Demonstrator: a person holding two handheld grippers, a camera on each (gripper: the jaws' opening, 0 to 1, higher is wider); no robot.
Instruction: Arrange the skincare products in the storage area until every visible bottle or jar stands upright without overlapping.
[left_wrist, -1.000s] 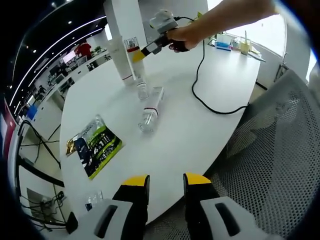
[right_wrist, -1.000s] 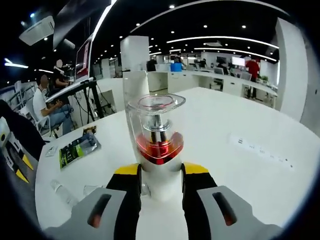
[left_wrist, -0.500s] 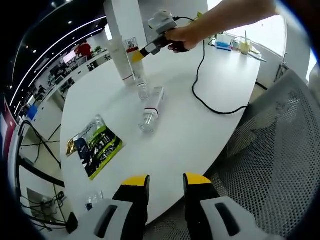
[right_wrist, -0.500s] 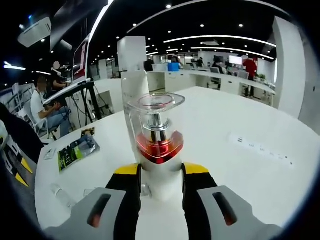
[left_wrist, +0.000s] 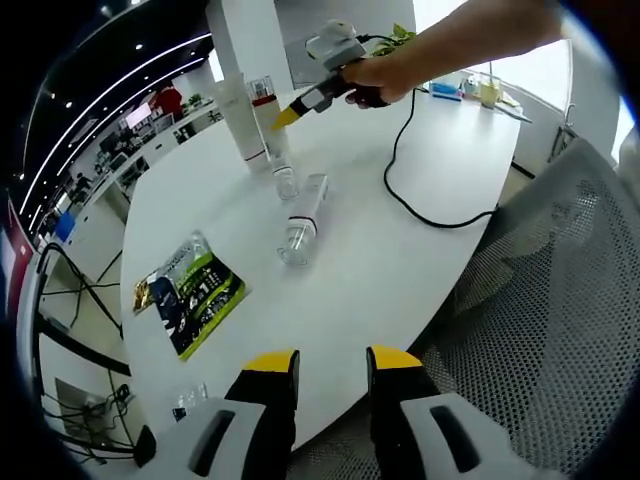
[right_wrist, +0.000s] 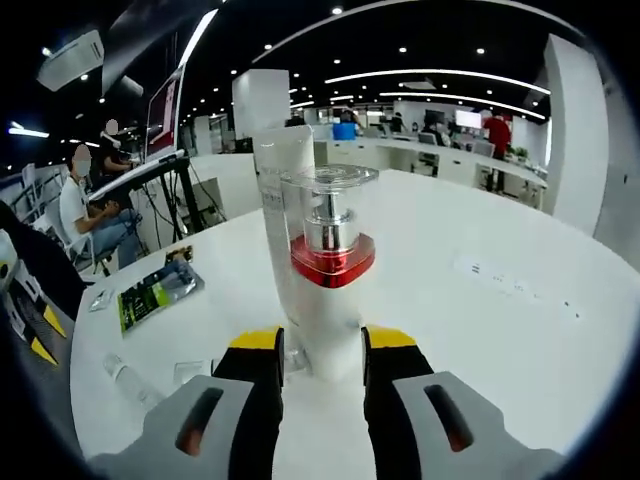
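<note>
Yellow-tipped jaws of the left gripper (left_wrist: 320, 362) hang apart with nothing between them, off the near edge of the white counter (left_wrist: 380, 260). Beyond them lie a green packet (left_wrist: 190, 290), then a clear bottle (left_wrist: 303, 217) on its side. Farther off, the right gripper (left_wrist: 318, 92), in a person's hand (left_wrist: 385, 75), reaches to the red-collared pump bottle (left_wrist: 266, 110), upright beside a tall white tube (left_wrist: 240, 118). The right gripper's own view shows the right gripper (right_wrist: 320, 342) with its jaws flanking that pump bottle (right_wrist: 328, 275); whether they grip it, I cannot tell. Behind it stands the tube (right_wrist: 280, 190).
</note>
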